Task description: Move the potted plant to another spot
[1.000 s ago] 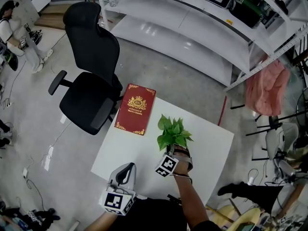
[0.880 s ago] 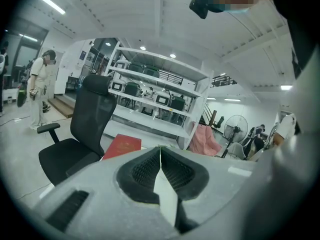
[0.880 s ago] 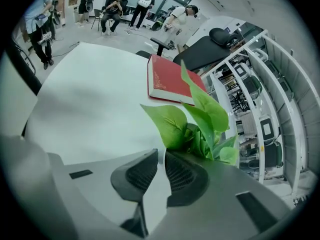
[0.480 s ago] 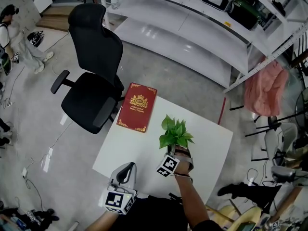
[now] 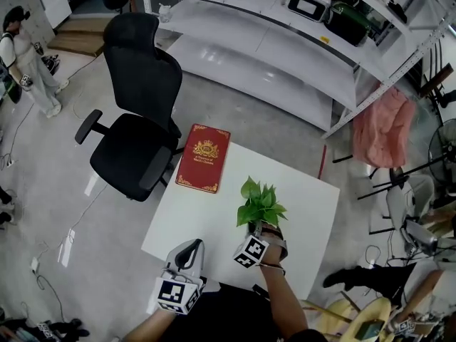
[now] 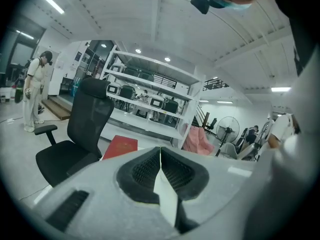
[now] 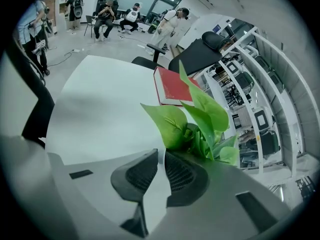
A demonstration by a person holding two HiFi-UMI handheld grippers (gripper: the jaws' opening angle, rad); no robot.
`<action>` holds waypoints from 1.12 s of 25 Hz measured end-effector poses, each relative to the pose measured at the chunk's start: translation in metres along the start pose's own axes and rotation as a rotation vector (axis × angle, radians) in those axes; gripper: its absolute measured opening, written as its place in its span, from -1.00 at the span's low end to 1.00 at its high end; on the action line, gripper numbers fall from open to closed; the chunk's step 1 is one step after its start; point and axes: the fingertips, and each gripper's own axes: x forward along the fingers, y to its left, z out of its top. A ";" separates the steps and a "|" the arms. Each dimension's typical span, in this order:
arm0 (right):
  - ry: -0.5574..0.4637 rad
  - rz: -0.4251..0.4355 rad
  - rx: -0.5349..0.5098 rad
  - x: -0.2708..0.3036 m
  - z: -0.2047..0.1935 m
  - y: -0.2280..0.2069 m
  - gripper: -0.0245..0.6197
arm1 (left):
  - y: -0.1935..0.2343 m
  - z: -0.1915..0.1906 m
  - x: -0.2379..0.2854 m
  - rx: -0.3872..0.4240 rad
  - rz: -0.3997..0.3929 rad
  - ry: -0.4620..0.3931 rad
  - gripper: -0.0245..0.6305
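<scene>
Looking down, the head view has the green leafy potted plant near the front edge of the white square table, right gripper at its pot; gold lettering on the red hardcover book is unreadably small. Left gripper view: the left gripper is clenched, empty. Right gripper view: jaws pinch the pot's rim.

Your potted plant sits upright, broad green leaves fanned, at the near right of the white worktop.
</scene>
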 end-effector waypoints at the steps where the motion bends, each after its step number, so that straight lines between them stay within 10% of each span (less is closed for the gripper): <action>1: 0.001 -0.005 0.010 -0.007 0.001 0.003 -0.77 | 0.001 0.000 -0.003 0.004 -0.011 0.002 -0.86; 28: 0.087 -0.068 0.230 -0.127 -0.075 0.117 -0.77 | -0.077 -0.052 -0.024 0.129 -0.278 0.080 -0.86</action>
